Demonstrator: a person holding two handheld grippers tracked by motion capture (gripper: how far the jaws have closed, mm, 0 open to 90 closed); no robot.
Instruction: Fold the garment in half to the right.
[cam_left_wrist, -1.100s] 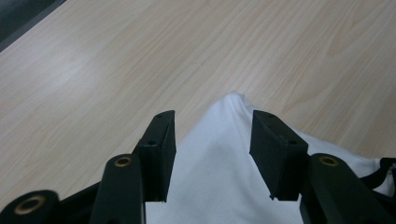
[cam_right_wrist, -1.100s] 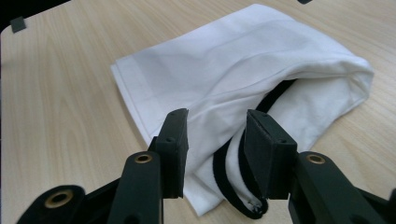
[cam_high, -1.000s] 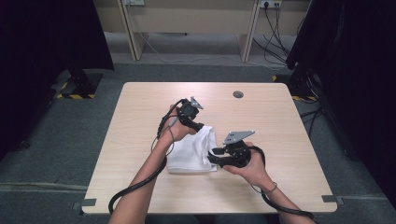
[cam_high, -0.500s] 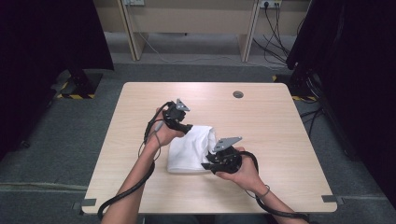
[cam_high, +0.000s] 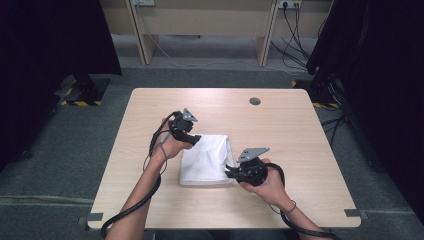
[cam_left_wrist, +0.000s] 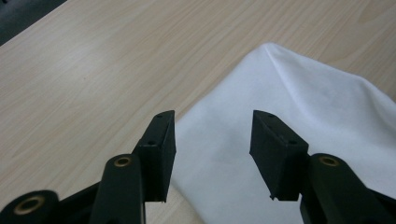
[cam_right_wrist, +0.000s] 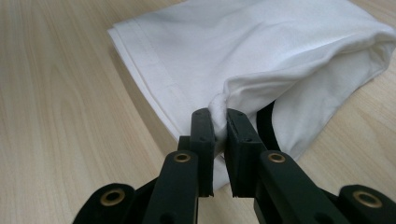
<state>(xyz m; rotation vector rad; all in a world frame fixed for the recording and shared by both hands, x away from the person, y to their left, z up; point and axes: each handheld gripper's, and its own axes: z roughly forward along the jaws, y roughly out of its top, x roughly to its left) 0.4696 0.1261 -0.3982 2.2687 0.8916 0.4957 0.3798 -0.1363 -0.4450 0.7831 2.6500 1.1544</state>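
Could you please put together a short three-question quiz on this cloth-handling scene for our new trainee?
1. True or false: the right gripper is shut on the white cloth.
2. How do the left gripper jaws stand?
A. open above the cloth
B. shut on the cloth
C. shut on a cable
3. Fill in: the cloth lies on a light ____ table.

Key
1. True; a pinch of fabric sits between its jaws.
2. A
3. wooden

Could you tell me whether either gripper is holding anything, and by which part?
The right gripper pinches the white cloth by a bunched fold at its edge; the left gripper is open.
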